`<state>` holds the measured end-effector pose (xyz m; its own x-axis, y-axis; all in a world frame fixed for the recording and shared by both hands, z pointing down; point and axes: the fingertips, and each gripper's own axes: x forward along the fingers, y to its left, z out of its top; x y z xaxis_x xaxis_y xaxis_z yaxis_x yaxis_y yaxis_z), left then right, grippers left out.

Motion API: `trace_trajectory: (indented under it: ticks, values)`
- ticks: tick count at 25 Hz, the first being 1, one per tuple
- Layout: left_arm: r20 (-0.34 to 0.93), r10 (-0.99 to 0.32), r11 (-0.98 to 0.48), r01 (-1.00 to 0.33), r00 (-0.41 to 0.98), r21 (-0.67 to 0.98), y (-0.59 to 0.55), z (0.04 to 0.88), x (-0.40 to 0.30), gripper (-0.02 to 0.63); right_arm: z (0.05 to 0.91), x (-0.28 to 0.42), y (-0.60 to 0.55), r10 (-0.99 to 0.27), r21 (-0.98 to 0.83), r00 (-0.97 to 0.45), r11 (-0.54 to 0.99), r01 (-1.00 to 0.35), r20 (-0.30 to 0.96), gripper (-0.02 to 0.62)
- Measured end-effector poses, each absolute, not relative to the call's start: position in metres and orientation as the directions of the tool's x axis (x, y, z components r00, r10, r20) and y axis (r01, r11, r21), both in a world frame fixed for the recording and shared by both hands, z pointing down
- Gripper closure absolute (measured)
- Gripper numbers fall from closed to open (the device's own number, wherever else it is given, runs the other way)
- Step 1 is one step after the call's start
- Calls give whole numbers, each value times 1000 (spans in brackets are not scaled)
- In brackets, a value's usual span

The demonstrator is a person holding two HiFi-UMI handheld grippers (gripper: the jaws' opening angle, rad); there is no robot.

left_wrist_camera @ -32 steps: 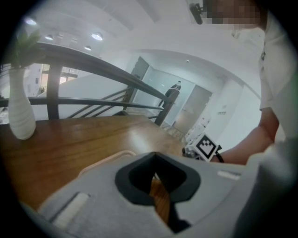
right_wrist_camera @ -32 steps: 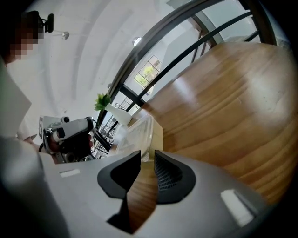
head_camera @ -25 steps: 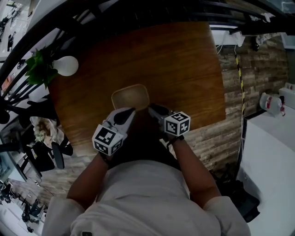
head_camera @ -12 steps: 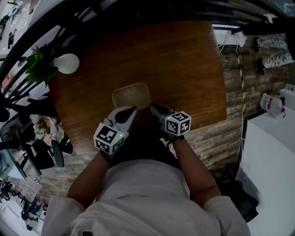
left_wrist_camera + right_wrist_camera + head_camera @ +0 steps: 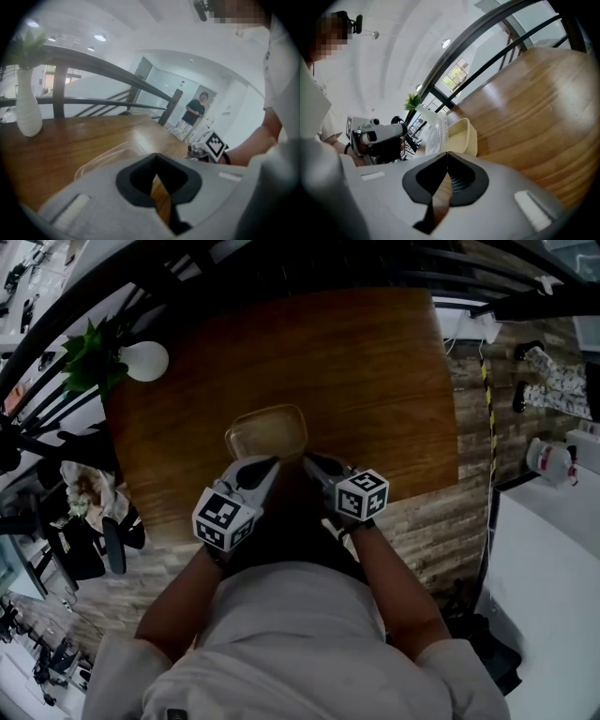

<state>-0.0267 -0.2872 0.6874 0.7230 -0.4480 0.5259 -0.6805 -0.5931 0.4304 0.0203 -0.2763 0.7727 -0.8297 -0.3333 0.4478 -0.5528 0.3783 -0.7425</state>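
A shallow beige tub (image 5: 267, 431) with clear plastic over it lies on the wooden table (image 5: 375, 381), just beyond both grippers. My left gripper (image 5: 264, 465) is shut and empty, its tips at the tub's near left corner. My right gripper (image 5: 310, 461) is shut and empty at the near right corner. In the left gripper view the clear rim (image 5: 105, 157) shows just ahead of the left gripper (image 5: 156, 159). In the right gripper view the beige tub (image 5: 463, 136) and its clear plastic (image 5: 433, 136) sit beyond the right gripper (image 5: 447, 155). I cannot tell whether either gripper touches the tub.
A white vase (image 5: 146, 360) with a green plant stands at the table's far left corner. Dark railings (image 5: 108, 70) run behind the table. A person (image 5: 193, 110) stands far off in the left gripper view. Brick-pattern floor (image 5: 422, 512) borders the table's near and right edges.
My right gripper's jaws have shut from a small gap. A person has come into the background of the left gripper view. The tub now looks clearer and glossier from above.
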Motion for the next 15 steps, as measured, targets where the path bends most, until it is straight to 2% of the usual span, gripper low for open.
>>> trace_trajectory:
  ticks: [15]
  values:
    - [482, -510, -604, -696, 712, 389, -219, 633, -13, 603, 685, 8, -227, -297, -699, -892, 555, -451, 340, 589]
